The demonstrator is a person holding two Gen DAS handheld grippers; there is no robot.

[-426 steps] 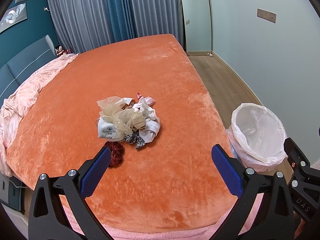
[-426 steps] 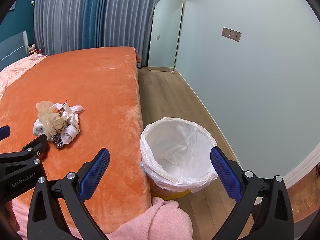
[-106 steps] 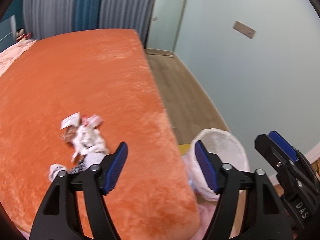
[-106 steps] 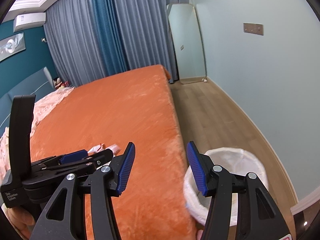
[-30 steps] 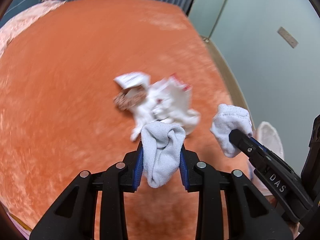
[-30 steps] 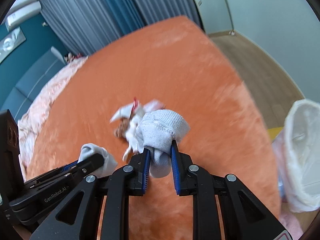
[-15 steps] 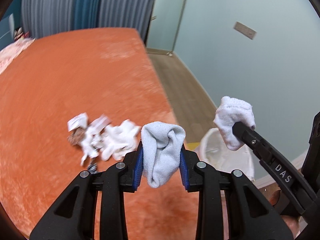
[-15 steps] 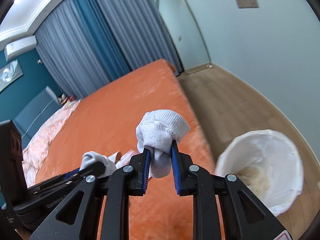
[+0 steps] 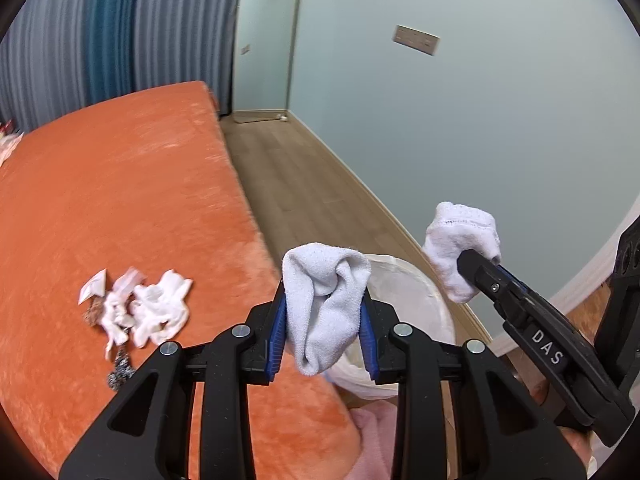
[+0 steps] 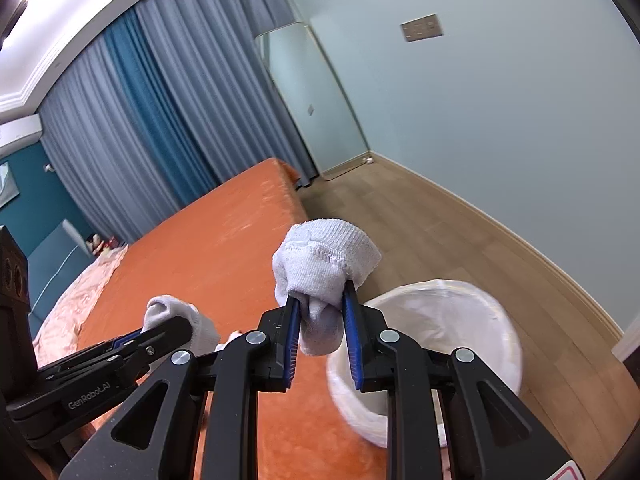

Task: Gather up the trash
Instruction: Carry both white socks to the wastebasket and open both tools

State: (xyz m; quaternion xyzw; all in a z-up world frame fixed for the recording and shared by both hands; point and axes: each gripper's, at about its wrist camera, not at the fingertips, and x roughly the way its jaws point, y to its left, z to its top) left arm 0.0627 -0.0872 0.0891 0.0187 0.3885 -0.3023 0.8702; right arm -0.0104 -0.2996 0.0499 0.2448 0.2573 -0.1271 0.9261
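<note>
- pinching a bunched white sock [image 9: 326, 304], the left gripper [image 9: 324, 328] holds it raised, in front of the near edge of the bin.
- the right gripper [image 10: 320, 322] clamps a second white sock [image 10: 324, 276] between its blue pads, near the white-lined trash bin [image 10: 472, 320].
- the bin stands on the wooden floor [image 10: 448, 232] just beside the orange bed [image 9: 120, 208].
- a small heap of leftover scraps [image 9: 136, 312] lies on the bedspread, well apart from both grippers.

trash pile [image 9: 136, 312] on bed [image 9: 120, 200], bin [image 10: 436, 344] beside bed
</note>
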